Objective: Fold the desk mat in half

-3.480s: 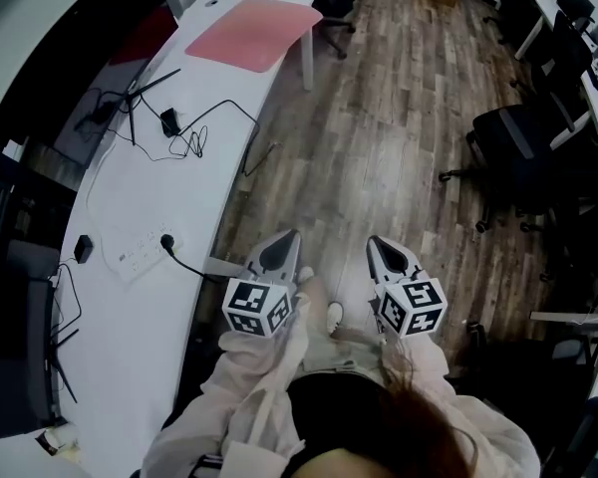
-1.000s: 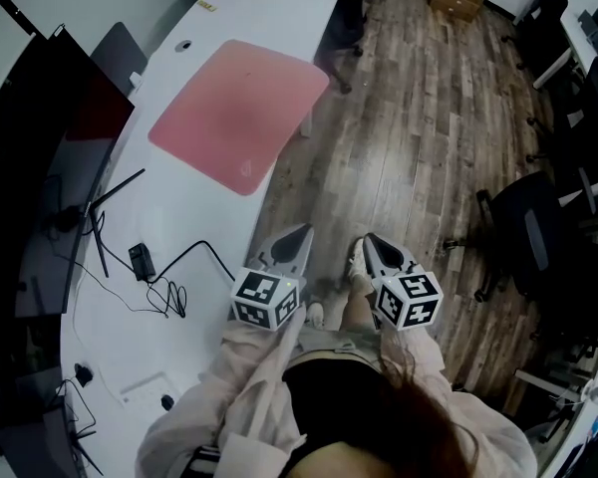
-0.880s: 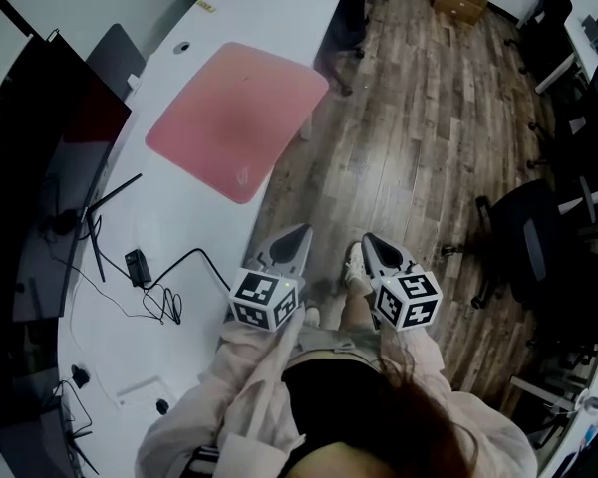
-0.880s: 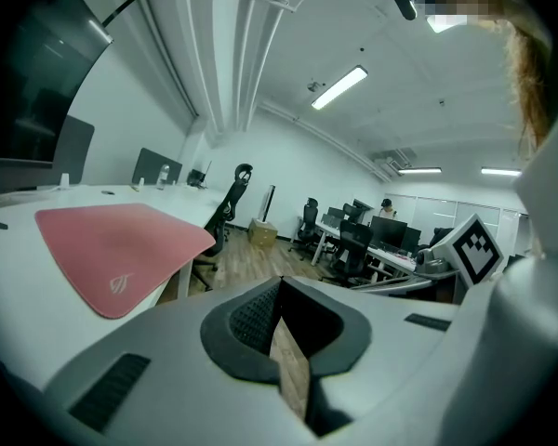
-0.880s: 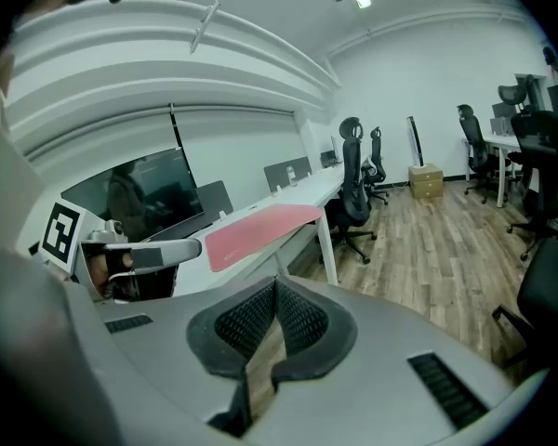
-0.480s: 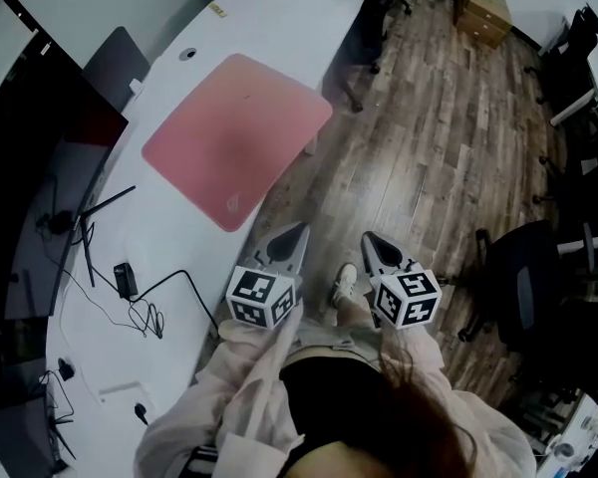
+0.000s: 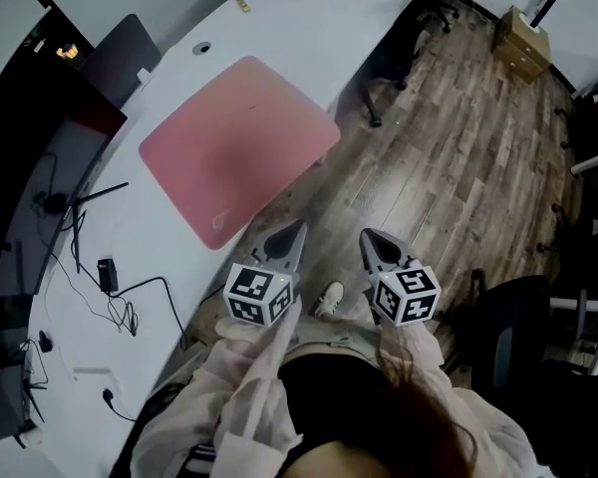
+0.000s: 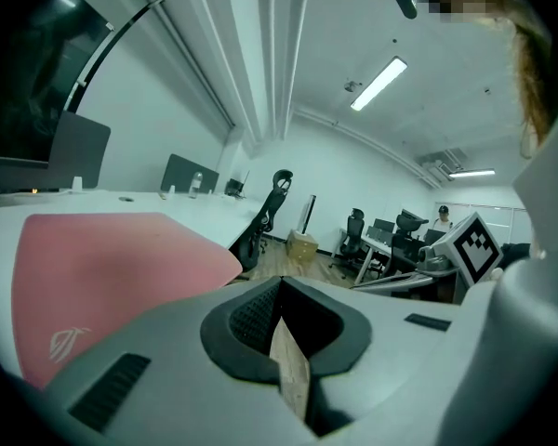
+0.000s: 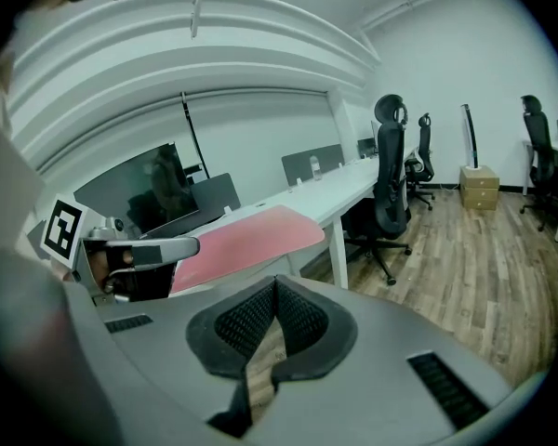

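Pressing jaws together empty, left gripper (image 7: 297, 230) and right gripper (image 7: 367, 236) partly hide desk mat (image 7: 234, 147).

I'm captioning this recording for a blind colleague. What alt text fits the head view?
A pink rectangular desk mat lies unfolded on a long white curved desk, ahead and left of a person who holds the left gripper and right gripper over a wood-plank floor, both with jaws shut and empty. Black cables trail on the desk nearer the person.

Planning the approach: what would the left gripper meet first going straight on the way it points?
Probably the black office chair; the left gripper aims just right of the pink desk mat, past its corner. Depth is unclear.
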`<action>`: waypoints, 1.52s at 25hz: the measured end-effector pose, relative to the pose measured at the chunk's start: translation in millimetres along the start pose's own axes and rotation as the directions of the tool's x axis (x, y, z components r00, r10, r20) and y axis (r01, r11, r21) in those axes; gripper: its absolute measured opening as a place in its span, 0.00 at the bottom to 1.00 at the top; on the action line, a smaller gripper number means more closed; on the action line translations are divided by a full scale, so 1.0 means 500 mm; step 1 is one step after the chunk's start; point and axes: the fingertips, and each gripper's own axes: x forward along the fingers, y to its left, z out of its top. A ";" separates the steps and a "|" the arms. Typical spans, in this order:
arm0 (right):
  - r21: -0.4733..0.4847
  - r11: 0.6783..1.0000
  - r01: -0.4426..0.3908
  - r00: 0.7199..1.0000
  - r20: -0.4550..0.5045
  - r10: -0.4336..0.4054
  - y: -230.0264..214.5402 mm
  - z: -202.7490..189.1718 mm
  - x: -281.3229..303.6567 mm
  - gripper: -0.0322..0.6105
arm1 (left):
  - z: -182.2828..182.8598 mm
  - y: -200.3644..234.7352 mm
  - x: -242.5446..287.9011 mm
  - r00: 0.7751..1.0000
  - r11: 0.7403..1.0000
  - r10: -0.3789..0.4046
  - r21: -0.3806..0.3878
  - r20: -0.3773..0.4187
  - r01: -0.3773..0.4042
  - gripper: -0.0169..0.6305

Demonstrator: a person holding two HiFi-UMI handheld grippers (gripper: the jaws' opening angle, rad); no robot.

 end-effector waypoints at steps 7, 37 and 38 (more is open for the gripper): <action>-0.047 0.994 -0.094 0.994 -0.055 0.091 -0.054 0.033 0.069 0.07 | 0.015 0.025 0.072 0.996 0.996 0.086 -0.013 0.011 -0.085 0.06; 0.459 0.877 -0.145 0.976 -0.077 0.202 -0.153 0.045 0.443 0.28 | 0.008 0.207 0.218 0.993 0.993 0.116 0.035 -0.024 -0.115 0.06; 0.487 0.860 -0.151 0.976 -0.066 0.209 -0.157 0.045 0.455 0.33 | 0.008 0.212 0.223 0.993 0.993 0.116 0.036 -0.025 -0.115 0.06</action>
